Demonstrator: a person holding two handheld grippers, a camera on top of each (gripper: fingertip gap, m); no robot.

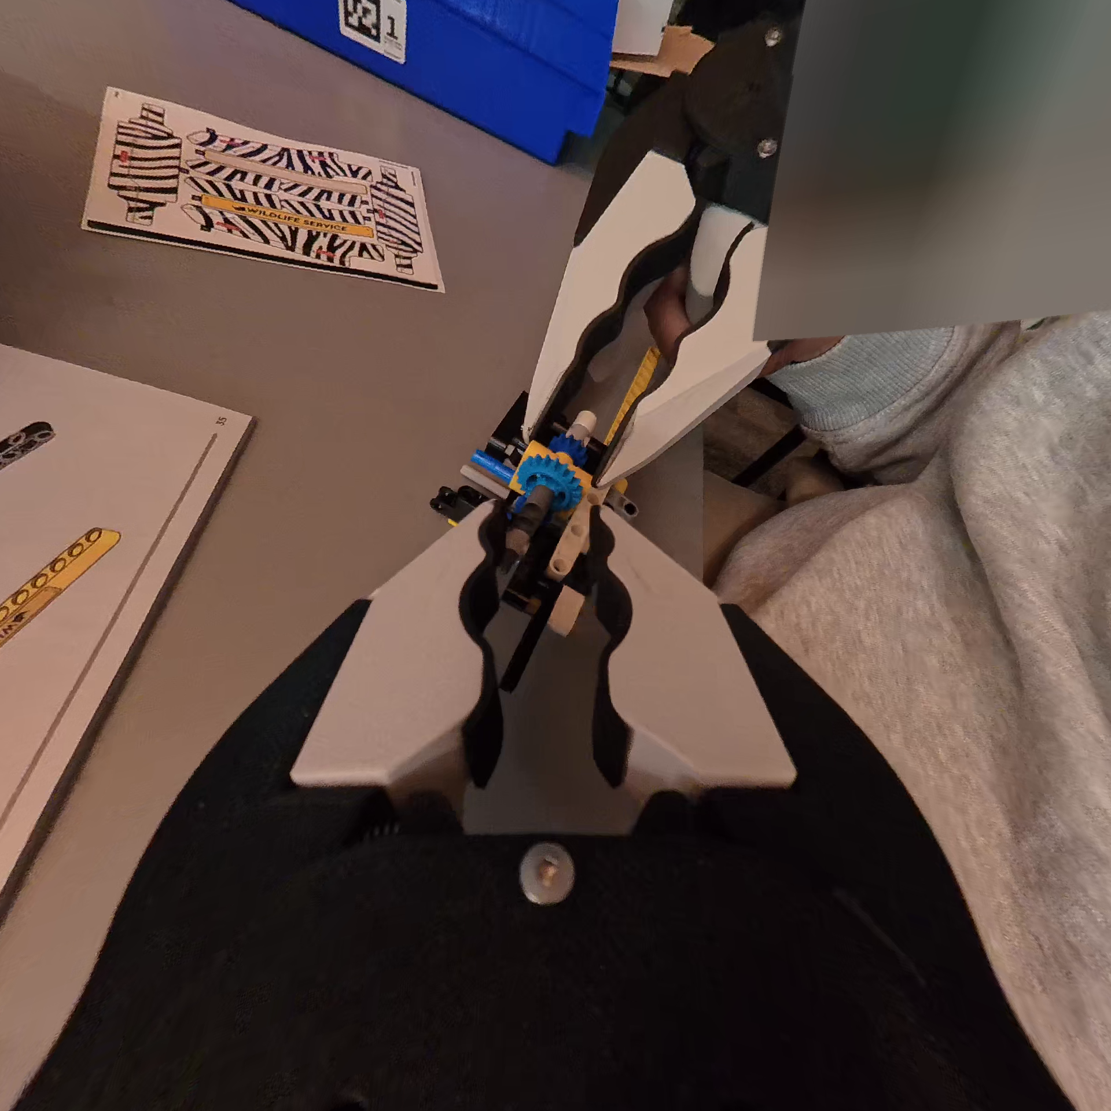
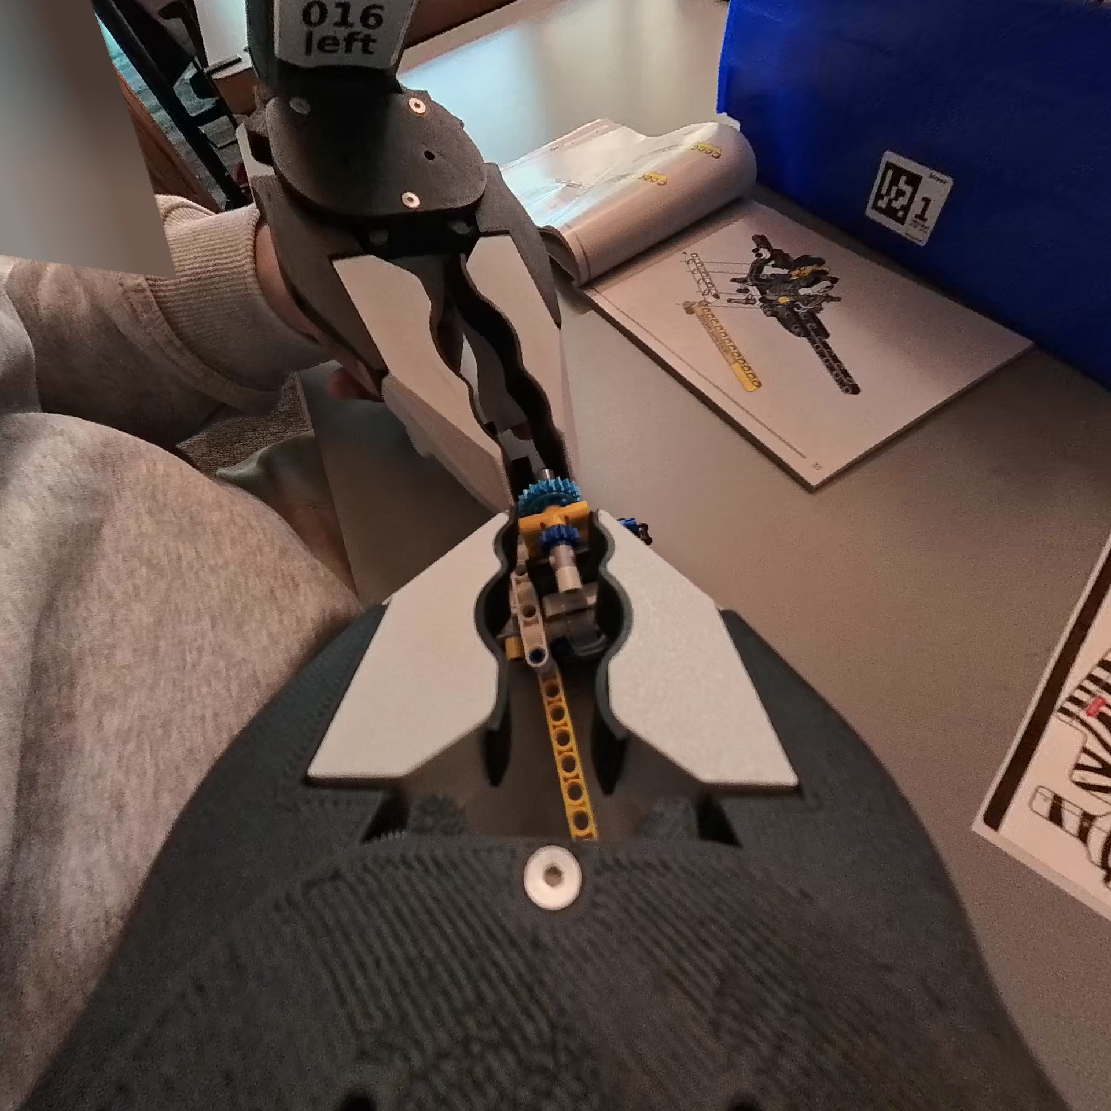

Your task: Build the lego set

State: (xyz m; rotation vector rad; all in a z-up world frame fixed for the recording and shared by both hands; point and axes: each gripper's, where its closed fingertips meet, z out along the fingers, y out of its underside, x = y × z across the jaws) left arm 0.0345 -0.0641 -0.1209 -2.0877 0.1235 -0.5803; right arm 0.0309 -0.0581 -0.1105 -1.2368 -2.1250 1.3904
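The left tool [image 1: 544, 511] grasps one end of the Technic assembly [image 1: 541, 481], its fingertips closed beside the blue gear [image 1: 550, 478] and dark axle [image 1: 529, 517]. The right tool [image 2: 553, 529] grips the opposite end, and a yellow beam [image 2: 568, 757] runs back between its fingers toward its camera. The assembly lies straight ahead of both tools, with its long axis running from one tool to the other, held above the edge of the grey surface [image 1: 336, 361]. Farther out lie an open instruction booklet [image 2: 781, 336], a zebra-striped sticker sheet [image 1: 258, 186] and a blue bin [image 1: 481, 60].

Grey-white fingers [image 1: 421, 661]; black bodies; grey sleeves [image 2: 198, 336]
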